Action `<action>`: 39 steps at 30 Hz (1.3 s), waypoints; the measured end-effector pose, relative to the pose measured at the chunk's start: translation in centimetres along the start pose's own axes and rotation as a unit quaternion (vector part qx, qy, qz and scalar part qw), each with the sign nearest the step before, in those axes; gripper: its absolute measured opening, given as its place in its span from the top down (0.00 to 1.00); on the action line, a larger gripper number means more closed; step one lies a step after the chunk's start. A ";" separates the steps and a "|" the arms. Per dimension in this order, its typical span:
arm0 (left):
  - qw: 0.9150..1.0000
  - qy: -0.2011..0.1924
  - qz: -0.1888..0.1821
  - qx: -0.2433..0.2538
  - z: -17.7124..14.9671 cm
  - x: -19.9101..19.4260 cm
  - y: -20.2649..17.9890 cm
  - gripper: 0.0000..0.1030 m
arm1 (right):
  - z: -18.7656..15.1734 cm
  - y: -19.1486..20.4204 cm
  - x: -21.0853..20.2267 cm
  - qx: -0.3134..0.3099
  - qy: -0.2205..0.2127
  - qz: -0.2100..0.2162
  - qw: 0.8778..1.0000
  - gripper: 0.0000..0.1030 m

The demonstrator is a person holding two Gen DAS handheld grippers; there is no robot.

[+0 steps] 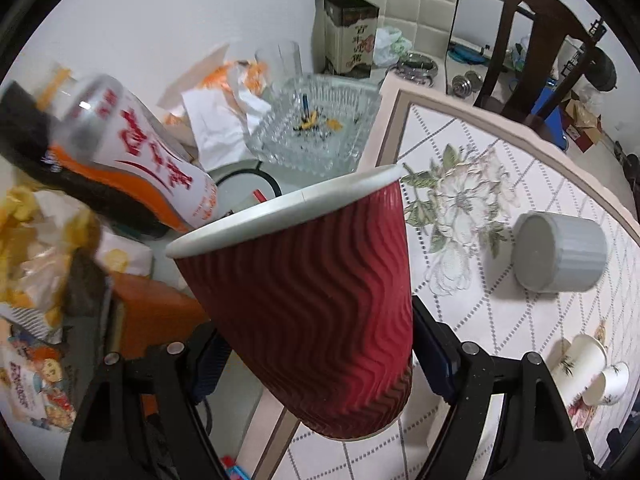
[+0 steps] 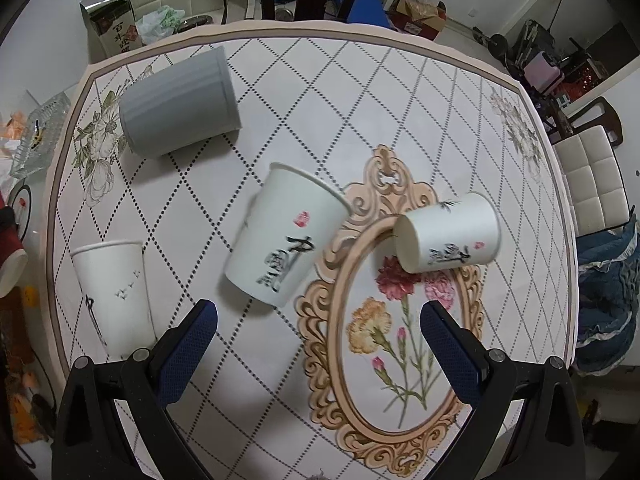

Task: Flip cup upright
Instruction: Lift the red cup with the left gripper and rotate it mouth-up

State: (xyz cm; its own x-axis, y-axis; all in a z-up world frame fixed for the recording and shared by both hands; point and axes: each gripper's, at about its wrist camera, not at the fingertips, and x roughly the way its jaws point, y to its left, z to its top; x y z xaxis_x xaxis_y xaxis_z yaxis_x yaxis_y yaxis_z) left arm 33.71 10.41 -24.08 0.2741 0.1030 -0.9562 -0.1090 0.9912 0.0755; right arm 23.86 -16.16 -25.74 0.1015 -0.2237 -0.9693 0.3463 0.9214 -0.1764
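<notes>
My left gripper (image 1: 316, 356) is shut on a red ribbed paper cup (image 1: 316, 280) with a white rim, held in the air, rim up and tilted left; it also shows at the left edge of the right wrist view (image 2: 10, 252). My right gripper (image 2: 318, 336) is open and empty above the table. Ahead of it a white paper cup (image 2: 284, 236) lies on its side, a smaller white cup (image 2: 448, 234) lies on its side to the right, and a white cup (image 2: 114, 292) stands upright at the left. A grey cup (image 2: 180, 104) lies on its side farther back.
The round table (image 2: 460, 100) has a diamond and flower patterned cloth. A glass tray (image 1: 316, 128), a bottle (image 1: 132, 152), snack bags (image 1: 40, 264) and a tin box (image 1: 350, 36) crowd the left side. Chairs (image 2: 592, 184) stand around the table.
</notes>
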 end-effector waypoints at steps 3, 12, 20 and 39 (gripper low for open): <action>1.000 -0.020 0.012 0.011 0.2 -1.0 -0.7 0.23 | -0.8 -1.9 -0.6 0.005 -0.005 0.002 1.000 0.01; 0.997 -0.053 0.025 0.056 -5.7 -7.9 -5.1 0.23 | -4.1 -8.8 -2.0 0.017 -0.009 0.018 1.000 0.01; 0.993 -0.019 -0.008 0.118 -14.3 -9.2 -12.4 0.23 | -8.0 -15.9 -0.7 0.034 0.007 0.013 0.999 0.01; 0.954 0.149 -0.047 0.256 -26.2 1.8 -25.3 0.22 | -14.8 -26.0 7.5 0.073 0.095 -0.027 0.992 0.01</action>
State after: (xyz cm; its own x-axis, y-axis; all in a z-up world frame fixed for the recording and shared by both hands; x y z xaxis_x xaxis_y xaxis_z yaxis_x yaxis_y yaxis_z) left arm 11.92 -16.66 -35.11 -0.0316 0.0583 -0.9978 0.4046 0.9136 0.0406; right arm 1.84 -37.12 -30.96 -0.0940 -0.1938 -0.9765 0.4794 0.8509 -0.2150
